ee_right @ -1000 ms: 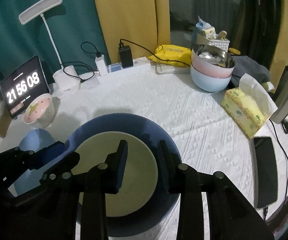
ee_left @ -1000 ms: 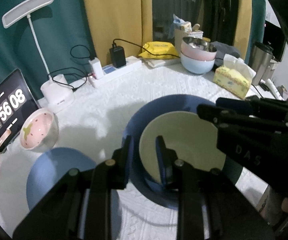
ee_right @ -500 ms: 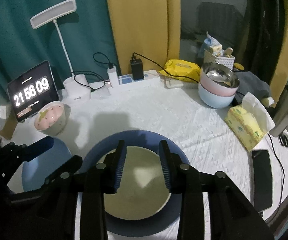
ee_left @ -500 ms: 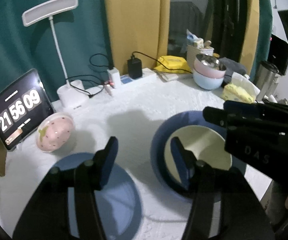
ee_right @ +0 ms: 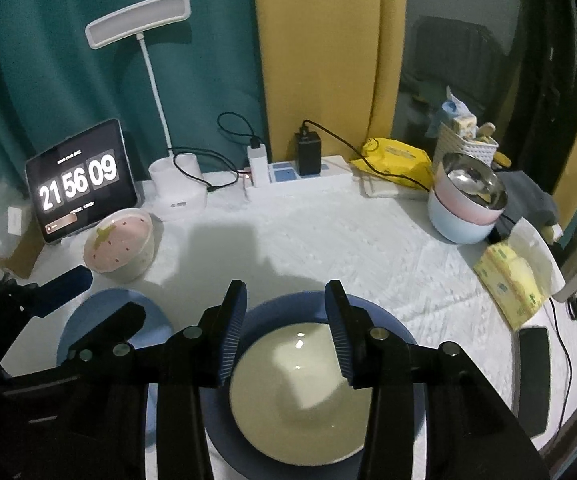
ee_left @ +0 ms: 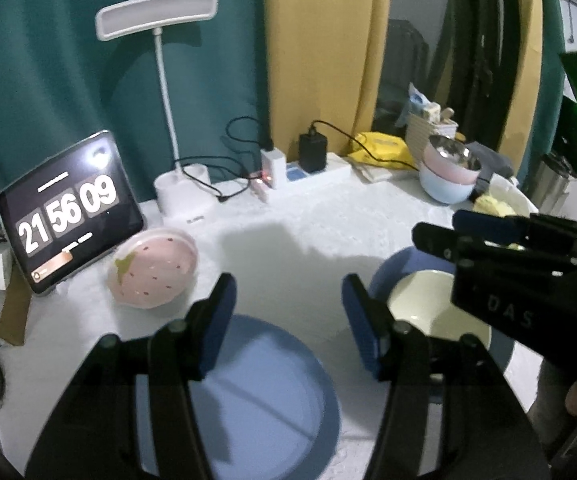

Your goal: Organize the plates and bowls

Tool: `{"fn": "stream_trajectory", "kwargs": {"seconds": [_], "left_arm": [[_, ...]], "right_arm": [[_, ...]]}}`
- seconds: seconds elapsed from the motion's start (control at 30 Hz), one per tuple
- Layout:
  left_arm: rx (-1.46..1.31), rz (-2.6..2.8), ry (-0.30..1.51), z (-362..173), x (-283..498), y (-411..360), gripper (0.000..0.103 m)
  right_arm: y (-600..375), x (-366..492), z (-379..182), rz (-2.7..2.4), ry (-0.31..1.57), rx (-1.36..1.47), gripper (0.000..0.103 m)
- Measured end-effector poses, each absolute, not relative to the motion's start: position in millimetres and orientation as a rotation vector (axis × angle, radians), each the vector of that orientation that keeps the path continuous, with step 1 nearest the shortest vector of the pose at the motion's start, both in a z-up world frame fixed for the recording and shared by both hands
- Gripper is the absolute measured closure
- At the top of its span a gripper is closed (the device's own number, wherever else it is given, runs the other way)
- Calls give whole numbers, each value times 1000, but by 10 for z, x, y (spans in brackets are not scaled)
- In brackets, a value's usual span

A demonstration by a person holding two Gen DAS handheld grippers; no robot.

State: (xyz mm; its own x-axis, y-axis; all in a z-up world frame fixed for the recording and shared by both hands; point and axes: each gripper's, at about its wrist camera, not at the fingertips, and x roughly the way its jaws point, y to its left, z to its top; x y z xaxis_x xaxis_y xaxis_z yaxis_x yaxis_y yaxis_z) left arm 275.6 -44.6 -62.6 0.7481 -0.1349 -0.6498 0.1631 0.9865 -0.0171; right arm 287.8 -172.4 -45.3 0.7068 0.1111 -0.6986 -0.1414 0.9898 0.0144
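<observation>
Left gripper (ee_left: 286,322) and right gripper (ee_right: 286,332), fingers apart and empty, have just been opening. The cream plate (ee_right: 300,392) on the dark blue plate (ee_right: 392,320) lies below the right fingers; a careless descent could skid the stack.

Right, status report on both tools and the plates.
Left tool and right tool open, empty. Cream plate nested on dark blue plate. Light blue plate beside. Nothing blocking.

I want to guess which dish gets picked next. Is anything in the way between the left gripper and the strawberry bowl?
Nothing visible blocks it. The left gripper is open and empty above the light blue plate. Between its fingers and the strawberry bowl lies only bare white tablecloth. The tablet clock stands behind the bowl, not before it.
</observation>
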Motion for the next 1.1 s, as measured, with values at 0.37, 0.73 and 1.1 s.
{"fn": "stream_trajectory", "kwargs": {"seconds": [0.37, 0.73, 1.1], "left_arm": [[-7, -122, 693, -615, 2853, -26, 46], [-50, -48, 684, -670, 2997, 457, 46], [-100, -17, 695, -792, 3194, 899, 36]], "right_arm": [[-1393, 3058, -453, 170, 773, -77, 50], [-976, 3314, -519, 213, 785, -115, 45], [-635, 3562, -670, 243, 813, -144, 45]]}}
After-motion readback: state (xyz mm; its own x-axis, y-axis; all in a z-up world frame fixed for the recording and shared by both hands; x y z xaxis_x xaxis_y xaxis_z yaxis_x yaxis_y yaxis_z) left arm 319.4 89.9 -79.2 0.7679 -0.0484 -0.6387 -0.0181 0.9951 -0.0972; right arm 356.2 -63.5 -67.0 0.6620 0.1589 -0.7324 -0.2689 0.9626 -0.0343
